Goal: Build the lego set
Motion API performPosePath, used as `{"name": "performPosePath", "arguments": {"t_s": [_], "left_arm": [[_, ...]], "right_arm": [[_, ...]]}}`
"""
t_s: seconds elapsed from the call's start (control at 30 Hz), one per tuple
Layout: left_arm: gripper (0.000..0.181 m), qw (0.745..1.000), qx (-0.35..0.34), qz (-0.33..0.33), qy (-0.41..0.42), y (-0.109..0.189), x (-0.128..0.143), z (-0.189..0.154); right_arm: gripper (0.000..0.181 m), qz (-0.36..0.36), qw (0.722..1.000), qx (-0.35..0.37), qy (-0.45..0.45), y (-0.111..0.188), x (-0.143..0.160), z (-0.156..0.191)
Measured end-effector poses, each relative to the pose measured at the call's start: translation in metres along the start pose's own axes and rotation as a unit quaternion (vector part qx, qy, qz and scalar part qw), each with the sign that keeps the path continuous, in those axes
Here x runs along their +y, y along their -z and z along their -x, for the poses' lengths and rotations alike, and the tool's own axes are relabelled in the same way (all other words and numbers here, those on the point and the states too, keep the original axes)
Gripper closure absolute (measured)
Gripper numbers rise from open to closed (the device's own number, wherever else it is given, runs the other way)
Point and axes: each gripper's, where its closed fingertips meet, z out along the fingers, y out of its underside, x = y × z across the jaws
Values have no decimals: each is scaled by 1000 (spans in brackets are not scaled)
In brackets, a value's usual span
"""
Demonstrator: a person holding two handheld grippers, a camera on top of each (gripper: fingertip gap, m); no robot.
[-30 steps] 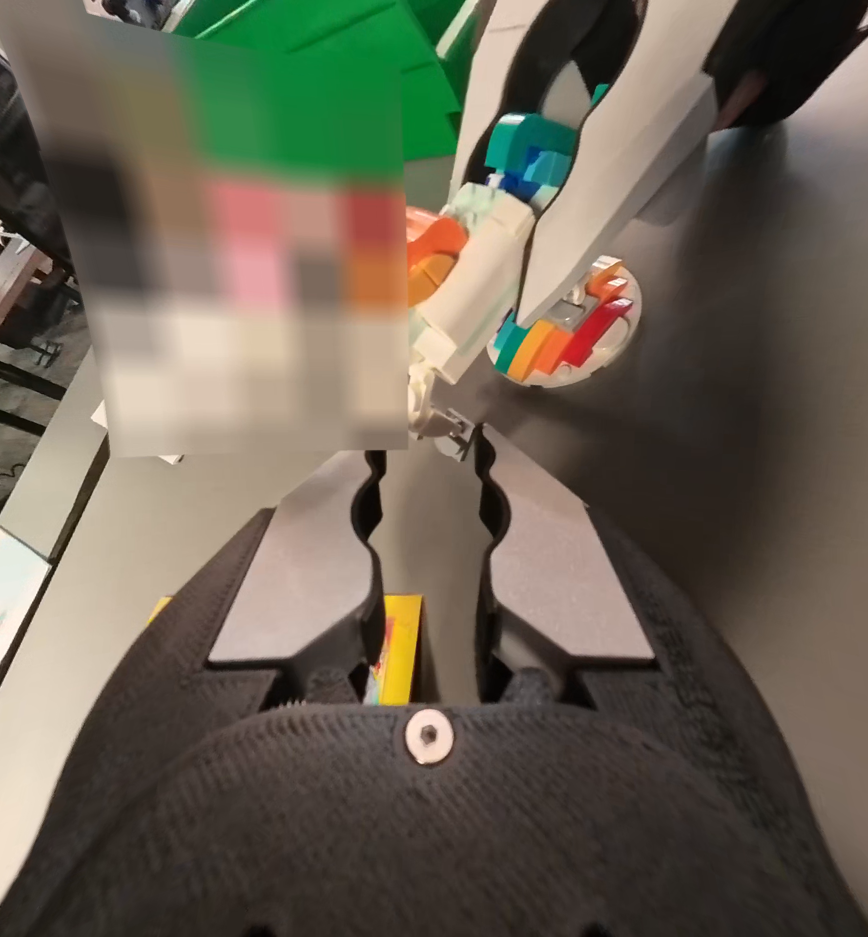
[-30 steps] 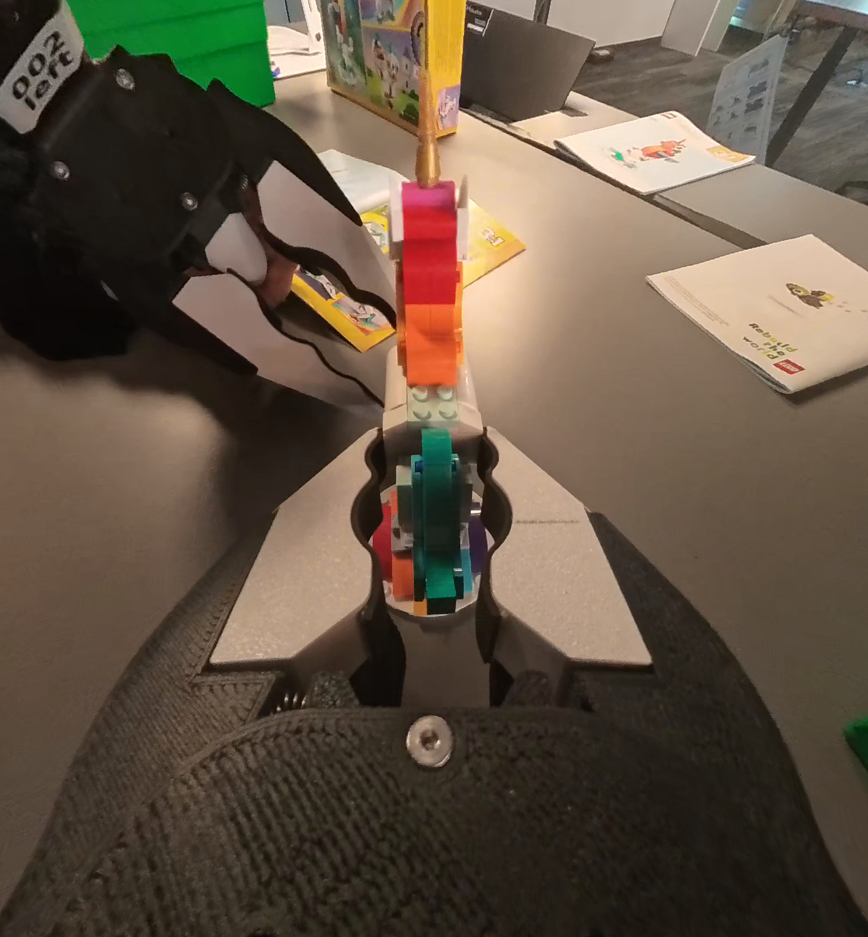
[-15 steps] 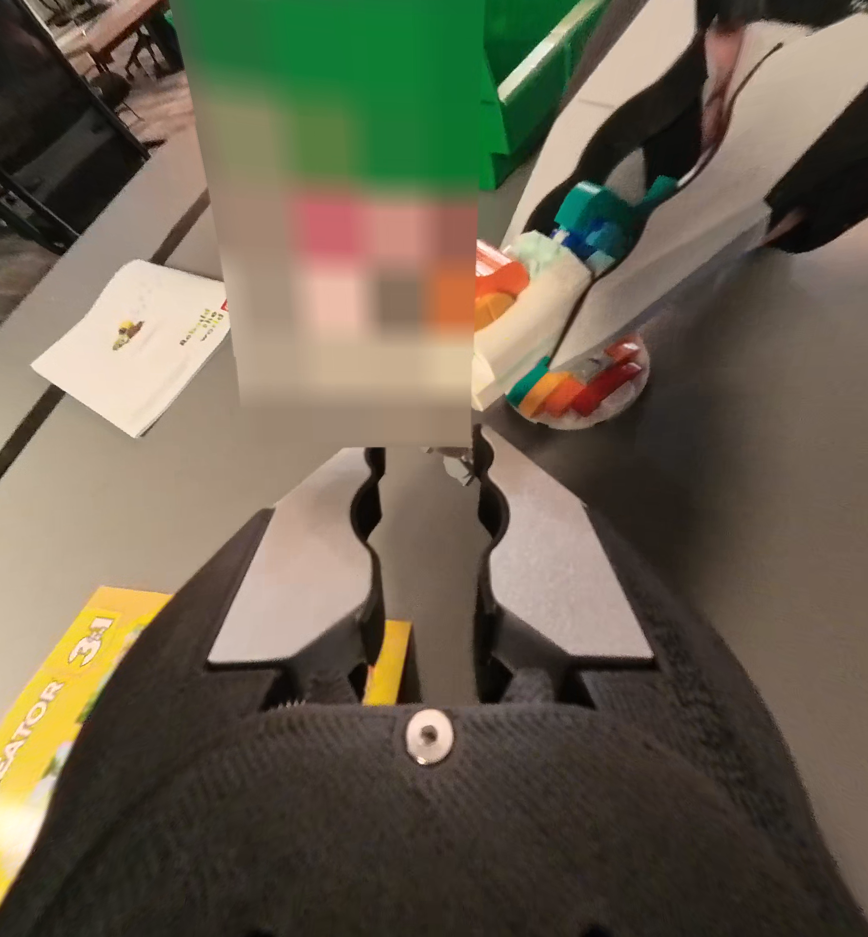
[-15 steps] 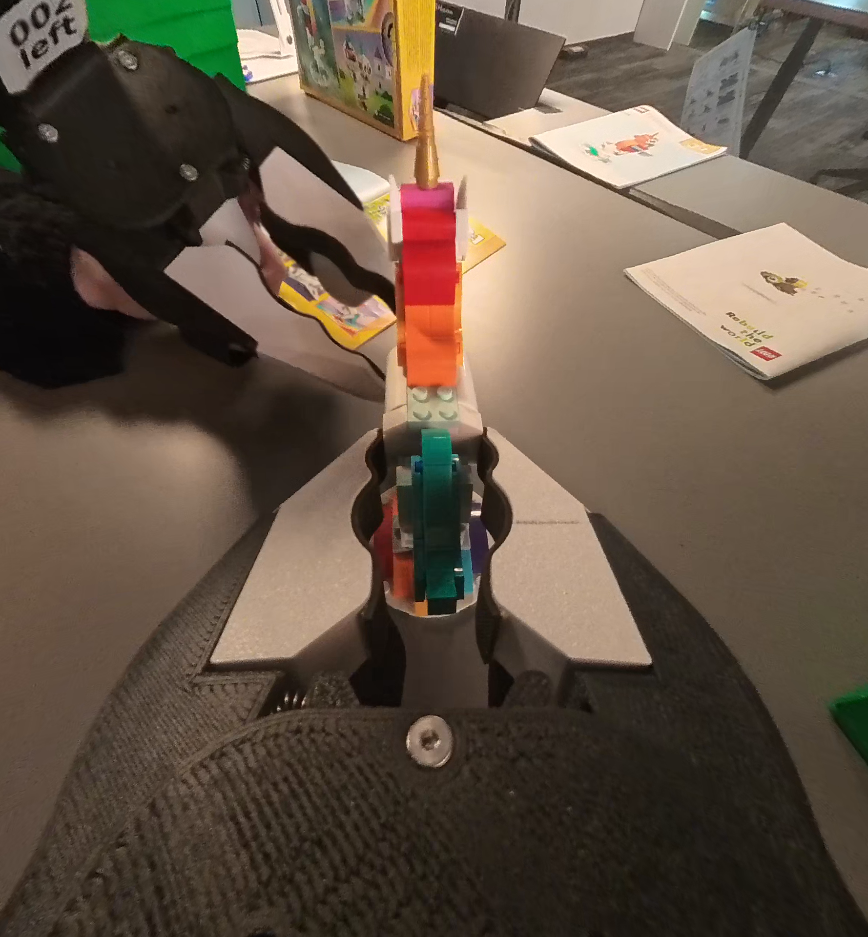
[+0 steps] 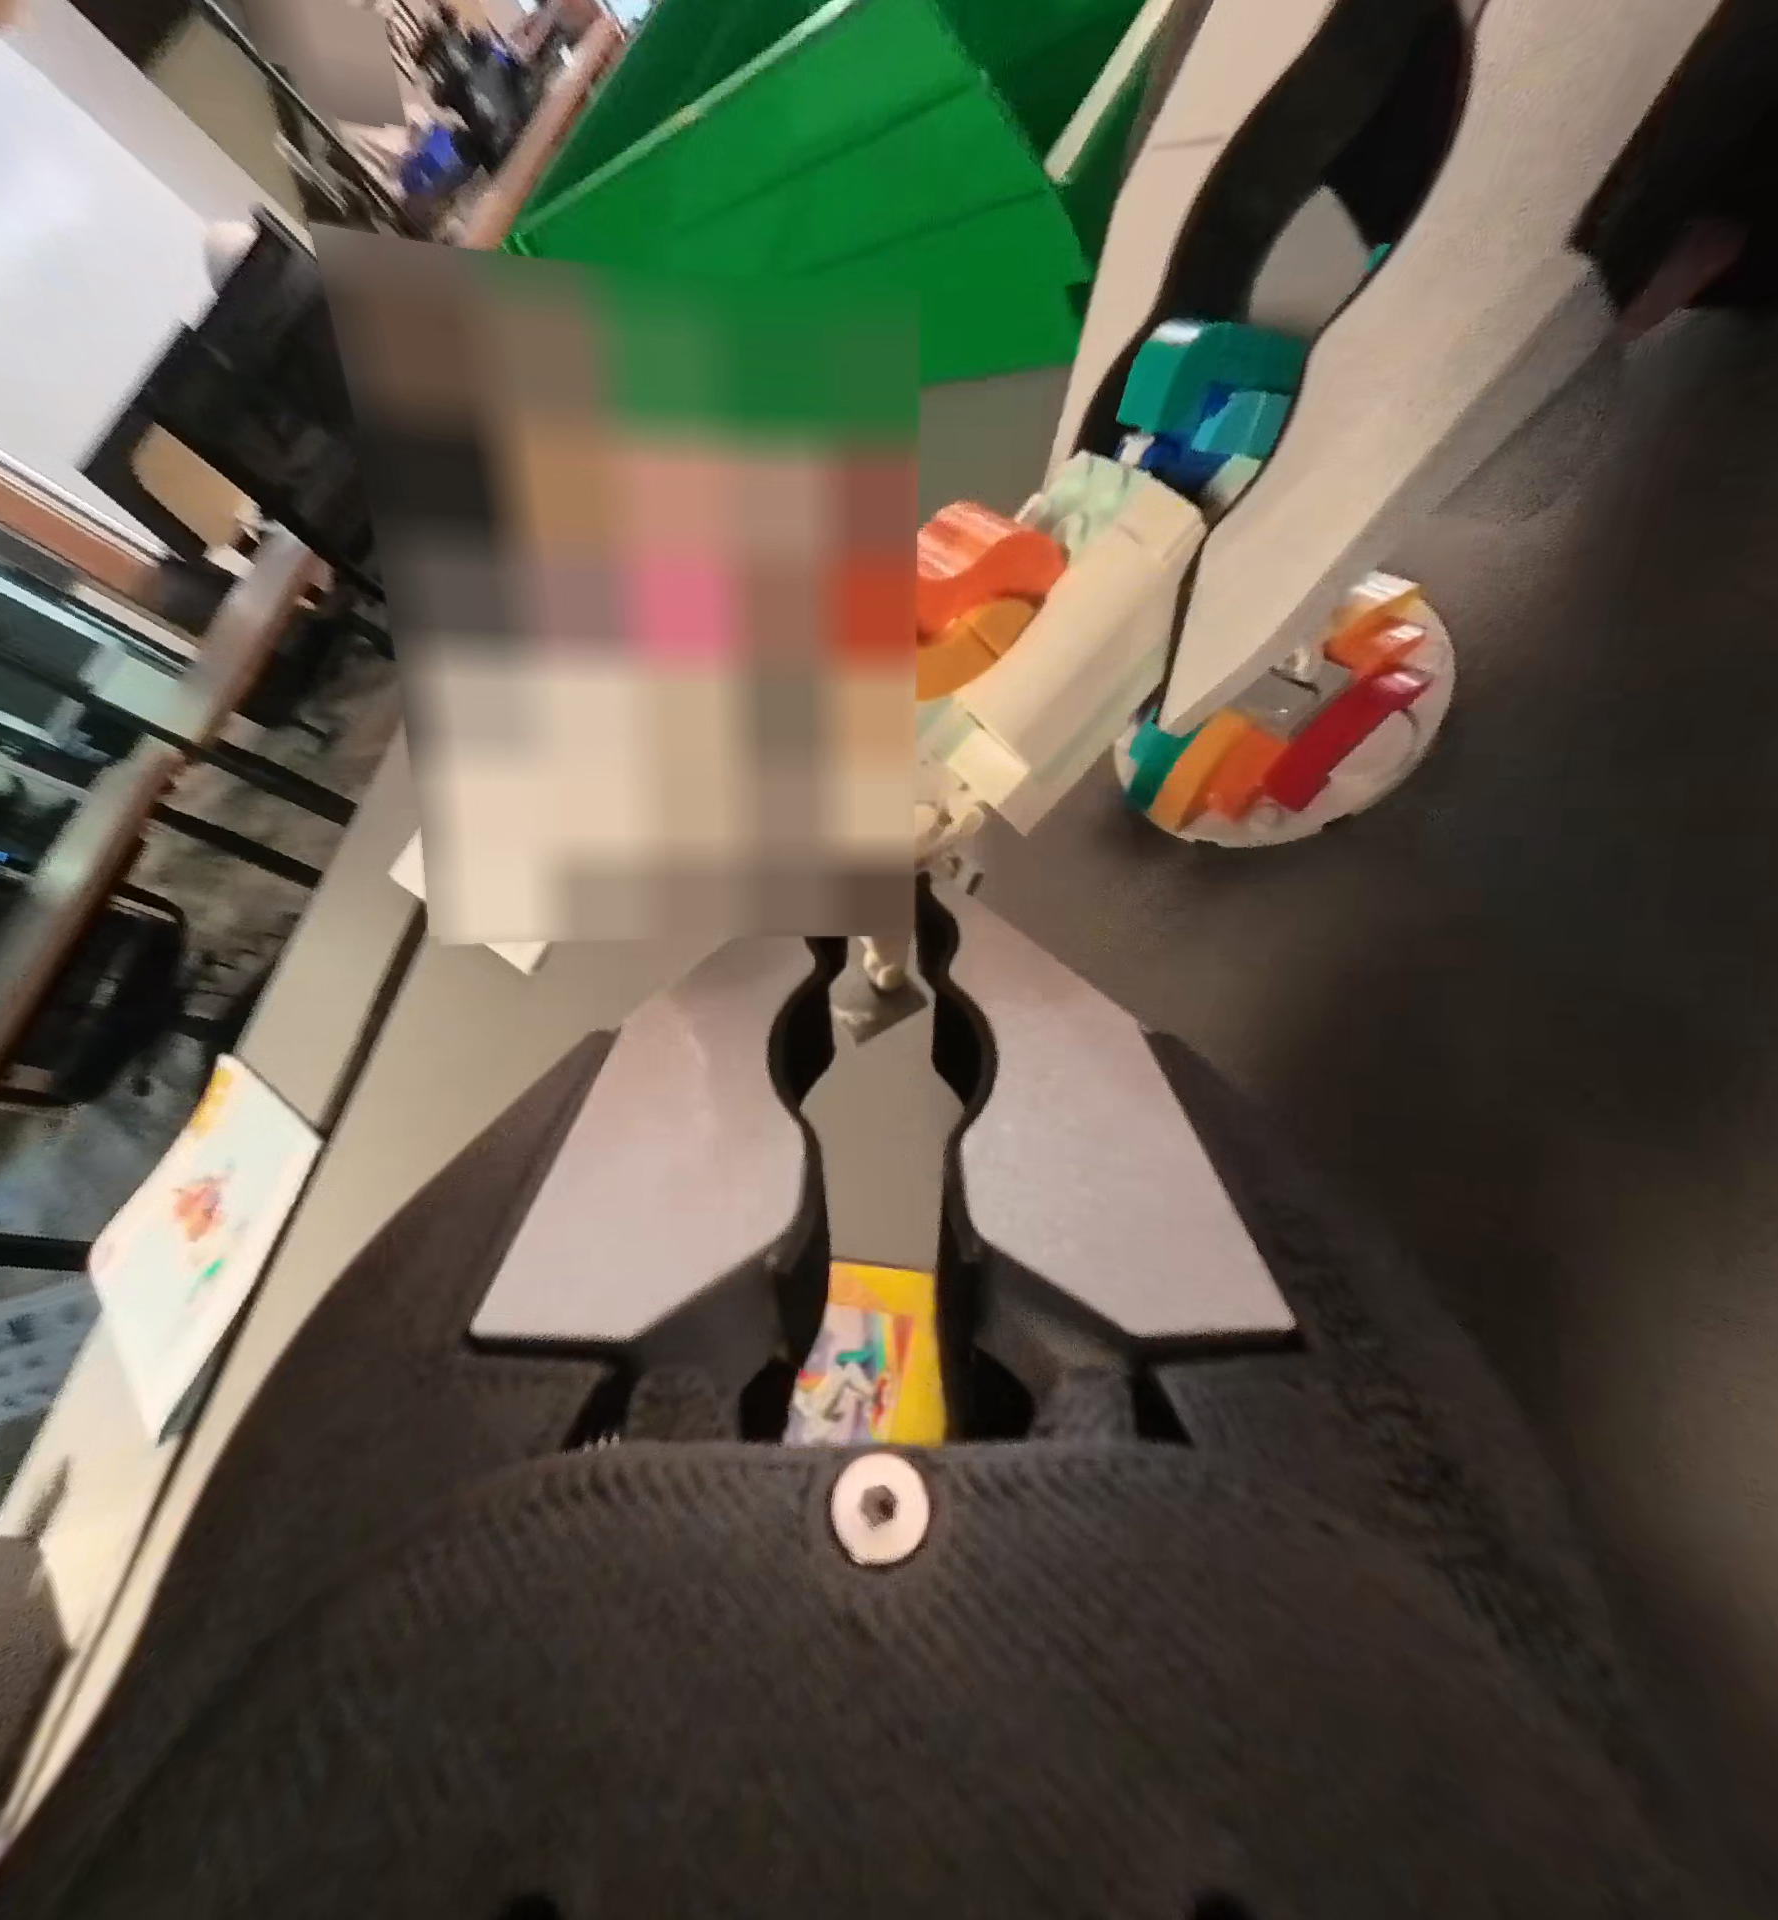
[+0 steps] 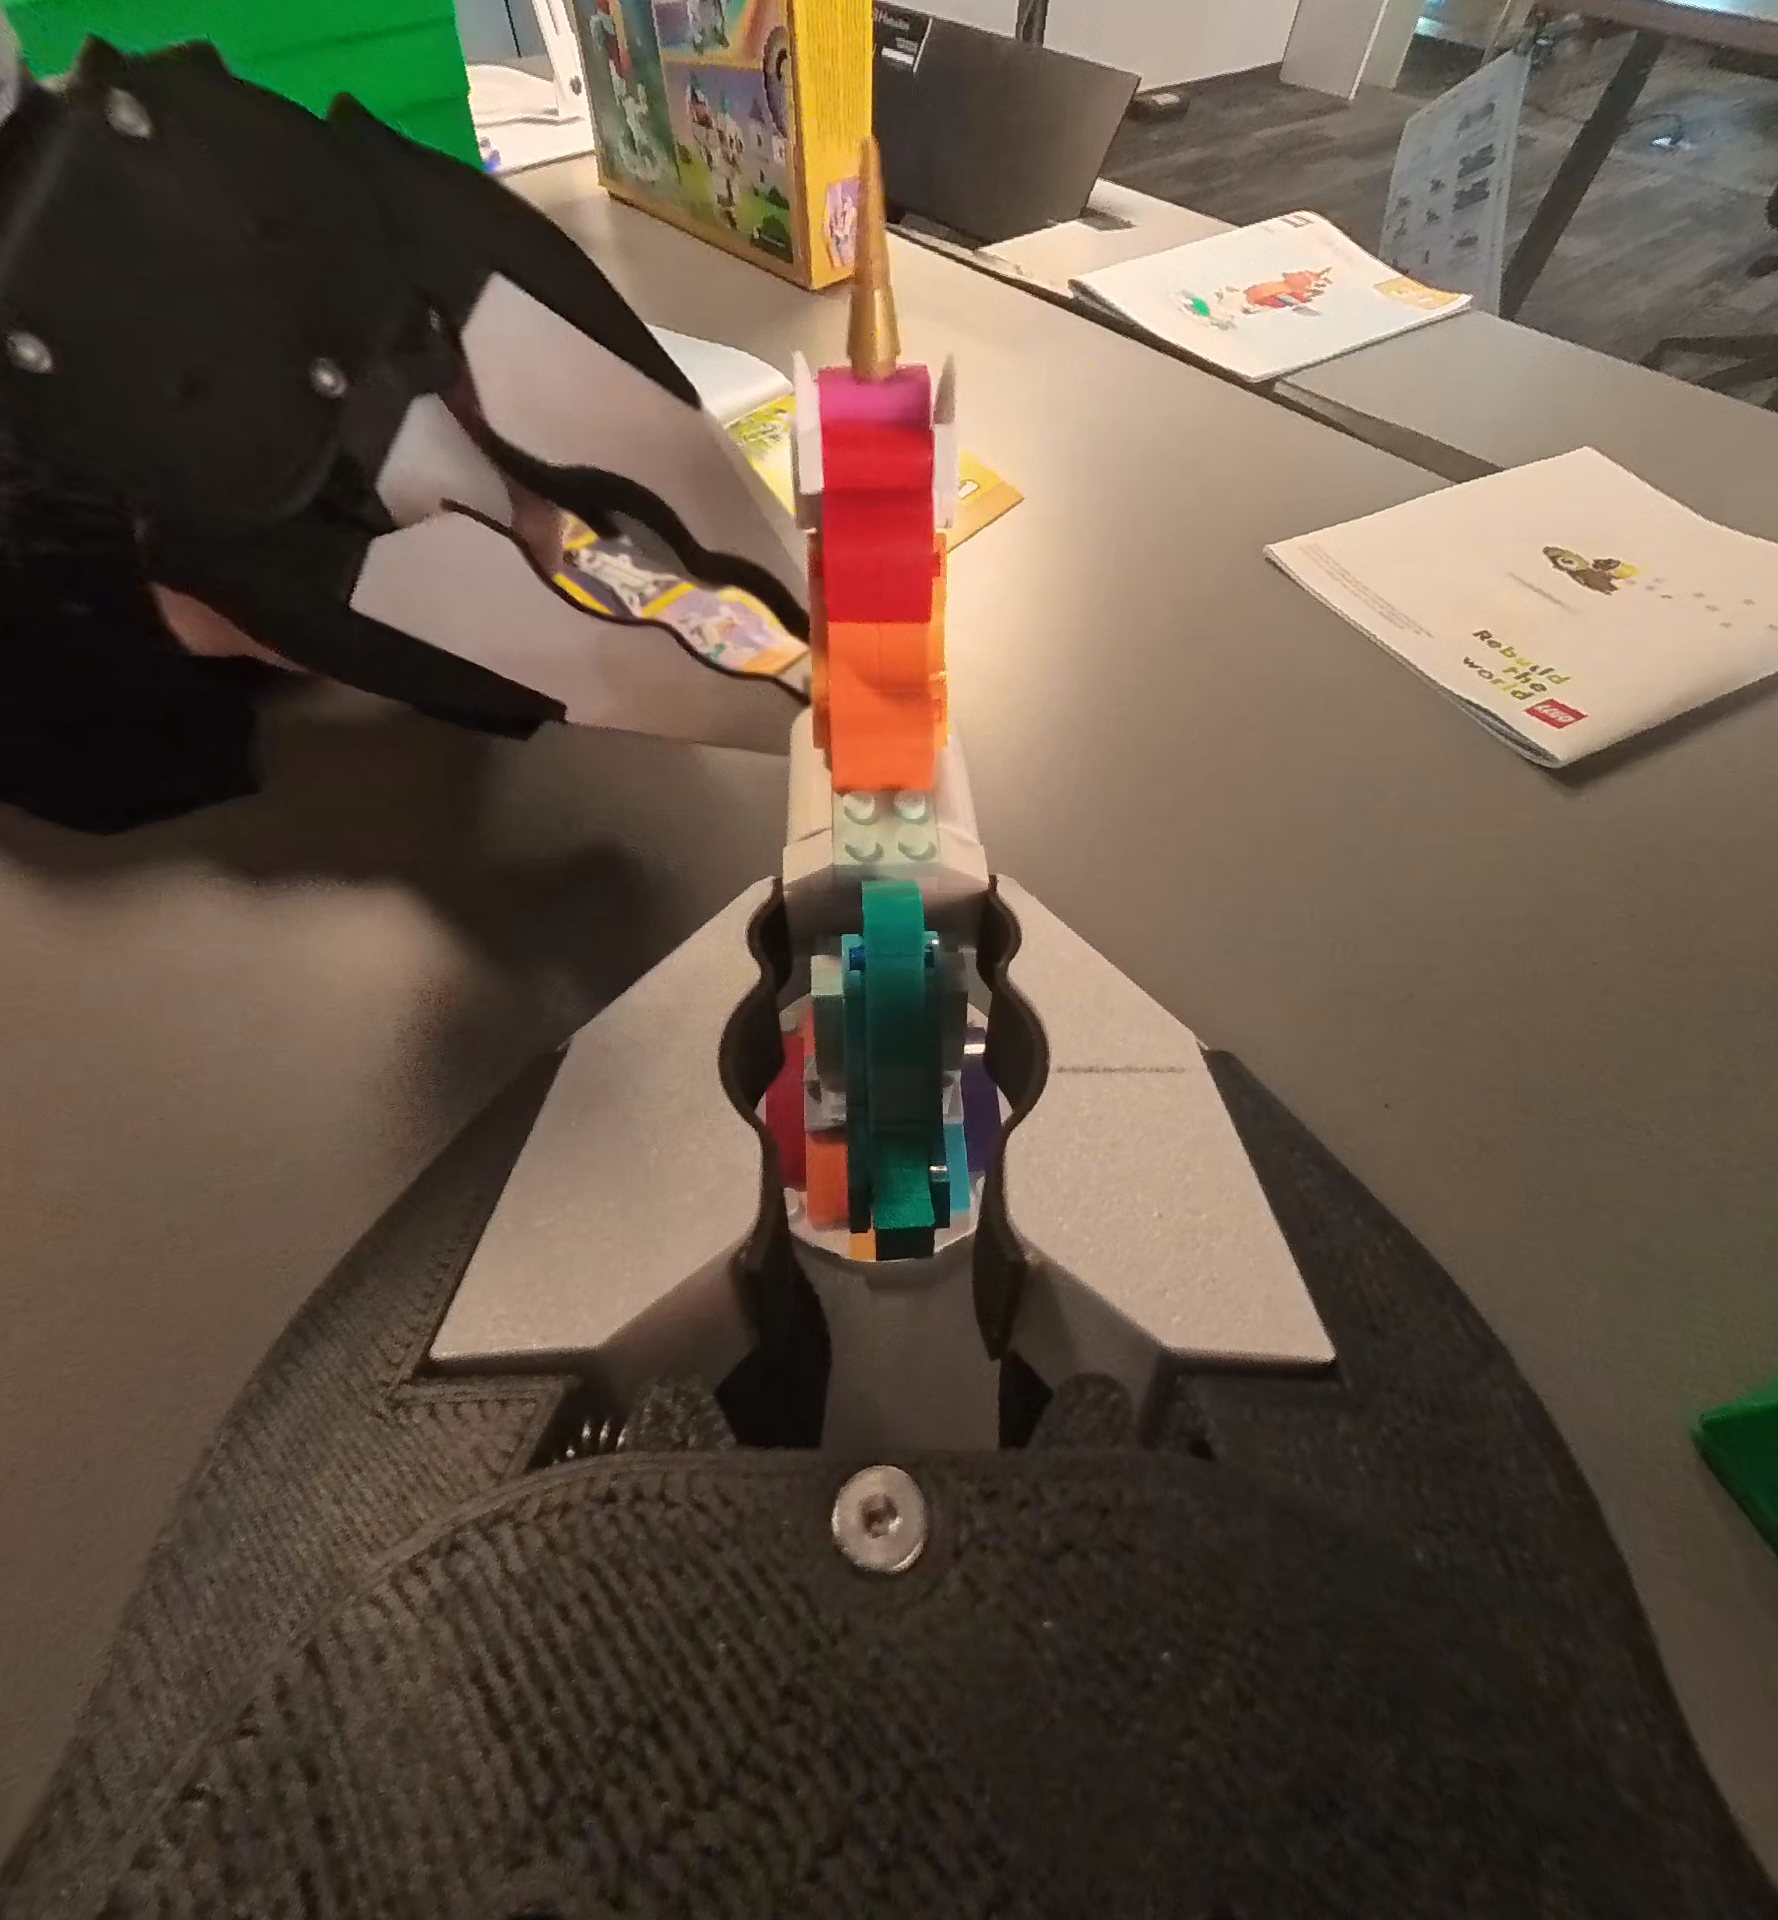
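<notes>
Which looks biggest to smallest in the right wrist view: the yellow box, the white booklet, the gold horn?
As they look in that view:
1. White booklet
2. Yellow box, though it stands farther away and is cut off at the top, so these two are unsure
3. Gold horn, clearly smallest

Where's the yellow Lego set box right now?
In the right wrist view, the yellow Lego set box stands upright at the table's far edge, behind the rainbow-maned unicorn model, beside a dark laptop.
</notes>
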Motion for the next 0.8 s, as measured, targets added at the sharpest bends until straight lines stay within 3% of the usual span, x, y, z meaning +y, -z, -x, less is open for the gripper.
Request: {"name": "performPosePath", "arguments": {"t_s": [0.23, 0.37, 0.5, 0.67, 0.8], "left_arm": [[167, 999, -19, -41, -20, 4, -11, 3], [139, 999, 20, -18, 18, 10, 5, -1], [130, 999, 38, -4, 21, 6, 15, -2], [131, 993, 47, -104, 33, 11, -14, -3], [143, 982, 34, -185, 36, 23, -44, 0]], "right_arm": [[147, -5, 1000, -4, -14, 2, -1, -1], [147, -7, 1000, -6, -25, 2, -1, -3], [147, -30, 998, -28, -44, 7, -6, -1], [147, -131, 984, -78, -92, 31, -26, 3], [148, -161, 975, -119, -98, 37, -33, 15]]}}
